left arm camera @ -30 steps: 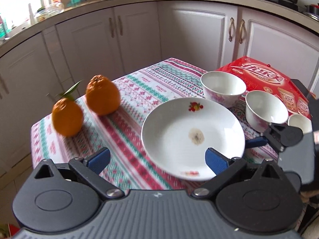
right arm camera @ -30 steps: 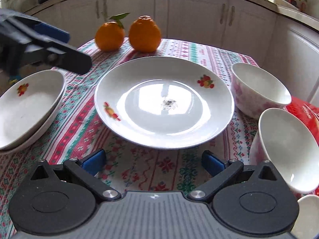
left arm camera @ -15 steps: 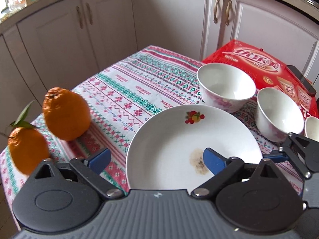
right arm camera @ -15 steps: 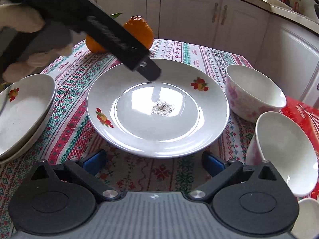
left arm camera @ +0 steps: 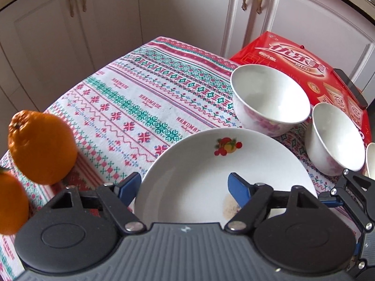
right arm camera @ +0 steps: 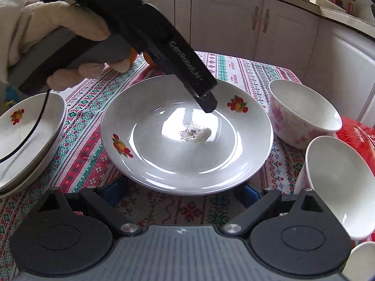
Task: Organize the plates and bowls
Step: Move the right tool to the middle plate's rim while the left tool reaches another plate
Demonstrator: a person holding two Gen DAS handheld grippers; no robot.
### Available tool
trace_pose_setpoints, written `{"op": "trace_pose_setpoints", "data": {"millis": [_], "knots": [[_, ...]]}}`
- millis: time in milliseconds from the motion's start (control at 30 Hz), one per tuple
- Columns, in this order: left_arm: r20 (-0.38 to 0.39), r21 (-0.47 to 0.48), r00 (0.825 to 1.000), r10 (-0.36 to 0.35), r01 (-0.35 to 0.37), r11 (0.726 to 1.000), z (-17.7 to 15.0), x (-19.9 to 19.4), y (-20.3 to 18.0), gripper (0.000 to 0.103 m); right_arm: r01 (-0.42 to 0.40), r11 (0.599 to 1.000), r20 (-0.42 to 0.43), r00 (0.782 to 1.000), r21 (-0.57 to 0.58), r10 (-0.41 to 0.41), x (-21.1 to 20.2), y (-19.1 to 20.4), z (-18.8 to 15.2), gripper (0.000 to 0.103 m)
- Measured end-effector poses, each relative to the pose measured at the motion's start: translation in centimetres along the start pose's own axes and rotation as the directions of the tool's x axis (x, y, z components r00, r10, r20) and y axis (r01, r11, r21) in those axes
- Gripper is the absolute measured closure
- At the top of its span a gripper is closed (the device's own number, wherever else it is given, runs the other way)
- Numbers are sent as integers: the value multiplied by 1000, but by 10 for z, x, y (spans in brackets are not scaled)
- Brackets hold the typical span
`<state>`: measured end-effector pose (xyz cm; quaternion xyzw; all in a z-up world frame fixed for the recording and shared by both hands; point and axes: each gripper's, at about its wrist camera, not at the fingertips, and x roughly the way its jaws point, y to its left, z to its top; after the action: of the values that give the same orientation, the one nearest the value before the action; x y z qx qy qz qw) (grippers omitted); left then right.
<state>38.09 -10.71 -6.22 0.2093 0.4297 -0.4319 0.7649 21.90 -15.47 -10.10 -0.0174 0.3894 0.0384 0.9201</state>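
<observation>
On the patterned-cloth surface [left arm camera: 131,107], a shallow white ceramic plate with fruit decals [left arm camera: 211,164], straddled at its rim by left tongs [left arm camera: 185,185] spread apart. Right tongs [right arm camera: 181,193] likewise apart, just beside the near rim.

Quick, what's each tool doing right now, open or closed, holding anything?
Left tool: open, straddling the rim of the large white fruit-print ceramic plate, not clamped.
Right tool: open, empty, low at that plate's near edge.
</observation>
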Motion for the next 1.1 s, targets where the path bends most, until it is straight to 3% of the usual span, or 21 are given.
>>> {"op": "trace_pose_setpoints", "data": {"millis": [367,1100], "knots": [[-65,-1,995,-75,75,997,3,-1,11,32,-18,1000,4,1000,18,18,-2,-4,0,5],[-139,22,984,-108,112,993,-8,1,8,32,-40,999,-4,999,-33,40,-5,-1,-4,3]]}}
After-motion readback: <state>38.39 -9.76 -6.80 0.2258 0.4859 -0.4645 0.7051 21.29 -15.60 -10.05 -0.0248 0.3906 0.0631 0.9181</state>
